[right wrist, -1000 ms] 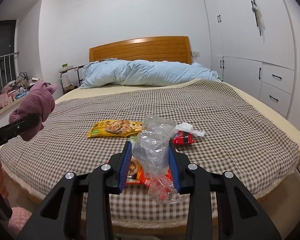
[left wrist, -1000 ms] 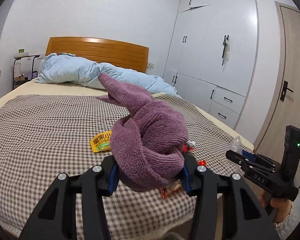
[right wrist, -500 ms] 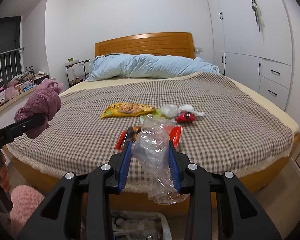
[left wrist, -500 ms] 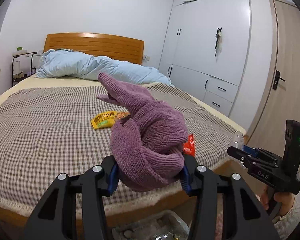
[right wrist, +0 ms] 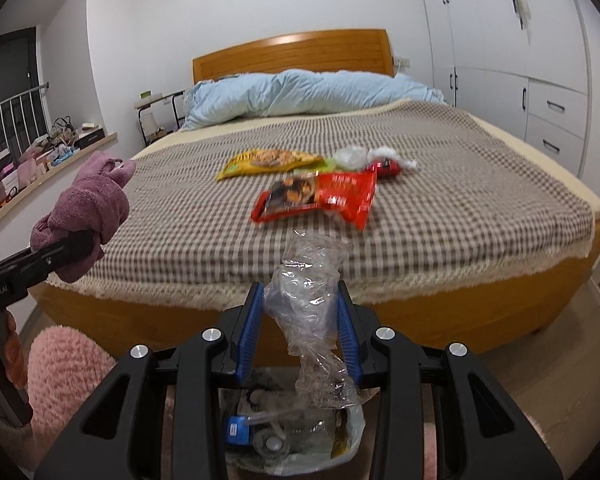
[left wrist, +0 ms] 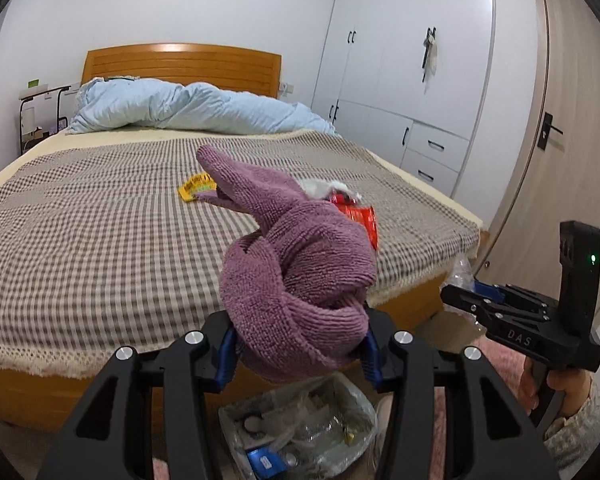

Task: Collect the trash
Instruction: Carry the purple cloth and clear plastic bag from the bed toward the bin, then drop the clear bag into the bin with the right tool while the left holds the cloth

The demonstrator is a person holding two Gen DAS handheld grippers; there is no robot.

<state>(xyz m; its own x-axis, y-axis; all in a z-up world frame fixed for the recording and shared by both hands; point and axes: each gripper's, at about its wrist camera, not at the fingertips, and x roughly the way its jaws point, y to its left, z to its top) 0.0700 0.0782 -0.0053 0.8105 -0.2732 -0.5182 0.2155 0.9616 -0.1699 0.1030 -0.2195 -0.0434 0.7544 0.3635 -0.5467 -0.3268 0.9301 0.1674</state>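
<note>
My left gripper point(left wrist: 298, 350) is shut on a knotted purple towel point(left wrist: 296, 276), seen from the side as the purple towel point(right wrist: 86, 204) in the right wrist view. My right gripper point(right wrist: 300, 330) is shut on a crumpled clear plastic wrapper point(right wrist: 310, 312) that hangs down between its blue pads. Both are held off the foot of the bed, above a lined trash bin point(right wrist: 292, 436) holding several scraps; the same trash bin point(left wrist: 300, 420) shows below the towel. On the checked bedspread point(right wrist: 440, 200) lie a red snack bag point(right wrist: 320, 196), a yellow snack bag point(right wrist: 268, 160), a small red packet point(right wrist: 388, 168) and white tissue point(right wrist: 352, 156).
A light blue duvet point(right wrist: 300, 92) lies by the wooden headboard. White wardrobes point(left wrist: 412, 48) and a door point(left wrist: 560, 120) stand to the right. A pink fluffy rug point(right wrist: 64, 376) covers the floor by the bin. A cluttered window ledge point(right wrist: 48, 148) runs along the left.
Both grippers have pulled back from over the bedspread and sunk, still holding the towel and the wrapper. The bed's foot edge and the trash bin below have come into view.
</note>
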